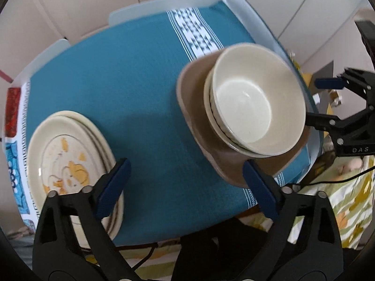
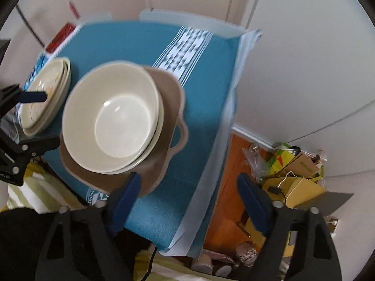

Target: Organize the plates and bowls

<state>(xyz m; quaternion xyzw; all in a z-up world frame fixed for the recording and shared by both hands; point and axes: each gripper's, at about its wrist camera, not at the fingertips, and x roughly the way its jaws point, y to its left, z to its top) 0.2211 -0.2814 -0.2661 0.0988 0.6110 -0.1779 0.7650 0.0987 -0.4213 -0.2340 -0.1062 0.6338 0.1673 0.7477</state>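
Two cream bowls (image 1: 255,107) are nested inside a brown handled dish (image 1: 199,121) at the table's right side. The same bowls (image 2: 117,117) and dish (image 2: 171,107) fill the middle of the right wrist view. A stack of cream plates (image 1: 68,159) with orange marks lies at the left, seen also as plates (image 2: 49,98). My left gripper (image 1: 187,185) is open over bare cloth between the plates and the dish, with nothing between its blue pads. My right gripper (image 2: 189,199) is open too. Its left pad overlaps the dish's near rim and its right pad hangs over the floor.
The table (image 1: 140,82) wears a teal cloth with a white patterned stripe (image 1: 194,32). Its right edge (image 2: 225,126) drops to a wood floor (image 2: 225,187) crowded with yellow bags and boxes (image 2: 297,182). A red item (image 1: 13,107) lies at the far left edge.
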